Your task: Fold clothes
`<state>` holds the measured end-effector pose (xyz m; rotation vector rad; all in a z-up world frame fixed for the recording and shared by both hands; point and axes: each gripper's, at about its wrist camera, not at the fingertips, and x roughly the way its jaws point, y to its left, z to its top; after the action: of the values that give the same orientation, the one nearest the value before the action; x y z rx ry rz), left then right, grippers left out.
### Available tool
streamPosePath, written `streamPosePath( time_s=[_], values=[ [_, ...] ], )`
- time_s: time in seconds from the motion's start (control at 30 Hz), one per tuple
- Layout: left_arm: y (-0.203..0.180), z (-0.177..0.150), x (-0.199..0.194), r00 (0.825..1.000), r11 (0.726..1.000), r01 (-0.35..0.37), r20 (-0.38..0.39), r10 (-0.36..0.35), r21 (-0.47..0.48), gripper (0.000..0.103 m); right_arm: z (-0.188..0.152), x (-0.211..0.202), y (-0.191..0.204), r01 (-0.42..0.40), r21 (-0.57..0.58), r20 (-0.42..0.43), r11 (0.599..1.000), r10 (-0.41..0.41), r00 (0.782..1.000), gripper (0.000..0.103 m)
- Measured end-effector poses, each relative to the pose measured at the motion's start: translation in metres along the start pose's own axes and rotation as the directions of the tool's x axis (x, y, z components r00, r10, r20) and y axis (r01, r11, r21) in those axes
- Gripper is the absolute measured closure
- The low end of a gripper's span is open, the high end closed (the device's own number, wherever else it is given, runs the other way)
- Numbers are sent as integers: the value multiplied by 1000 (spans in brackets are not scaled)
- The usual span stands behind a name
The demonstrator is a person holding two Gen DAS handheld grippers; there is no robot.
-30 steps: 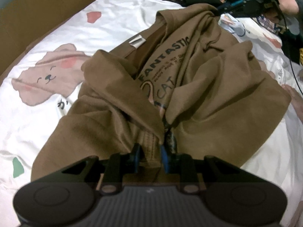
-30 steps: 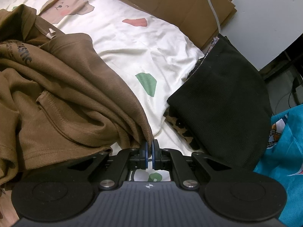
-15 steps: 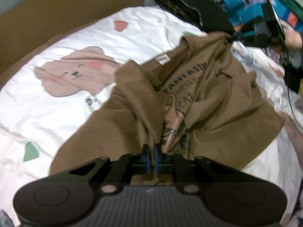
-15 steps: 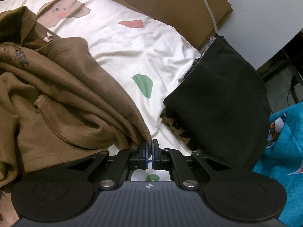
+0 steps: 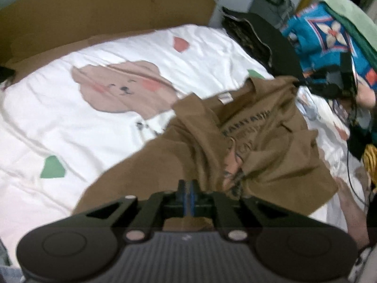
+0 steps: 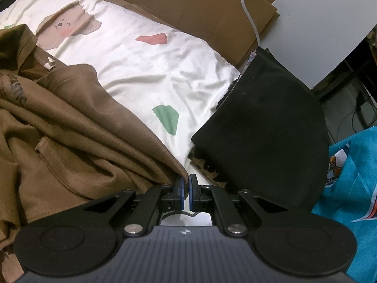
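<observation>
A crumpled brown T-shirt [image 5: 271,155] with dark lettering lies on a white bear-print bedsheet [image 5: 70,122]. My left gripper [image 5: 186,189] is shut on a fold of the shirt's near edge, with fabric bunched around its pads. At the shirt's far corner, the right gripper [image 5: 300,83] shows small and dark in the left wrist view. In the right wrist view the right gripper [image 6: 186,184] is shut on a tip of the brown T-shirt [image 6: 70,141], which spreads away to the left over the bedsheet [image 6: 146,61].
A black garment [image 6: 264,129] over a leopard-print piece lies just right of my right gripper. Teal patterned cloth [image 6: 351,169] is piled further right. Brown cardboard [image 6: 200,7] lines the bed's far edge, with a white cable [image 6: 249,16] across it. Bare skin of a person [image 5: 348,205] shows at the shirt's right.
The left gripper's jaws have closed on the shirt fold and risen with it, dragging the shirt; more of the bedsheet now shows. The right gripper has kept its hold and barely moved.
</observation>
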<state>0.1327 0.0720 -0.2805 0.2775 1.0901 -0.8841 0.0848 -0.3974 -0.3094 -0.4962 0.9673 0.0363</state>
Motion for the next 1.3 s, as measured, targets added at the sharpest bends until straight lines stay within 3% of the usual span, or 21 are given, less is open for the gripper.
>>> streamPosePath(
  time_s=[0.3,0.53,1.3],
  values=[
    [-14,-5,32,998,999,39,-46,-39,5,96,-3,2,2,-5,-14,-7,1000,4,1000,101],
    [-16,-4,27,997,997,76,-24,-76,5,80,-5,5,4,-8,-23,-12,1000,8,1000,101],
    [-26,-7,62,996,997,64,-67,-61,45,81,-4,7,9,-7,-32,-21,999,6,1000,101]
  ],
)
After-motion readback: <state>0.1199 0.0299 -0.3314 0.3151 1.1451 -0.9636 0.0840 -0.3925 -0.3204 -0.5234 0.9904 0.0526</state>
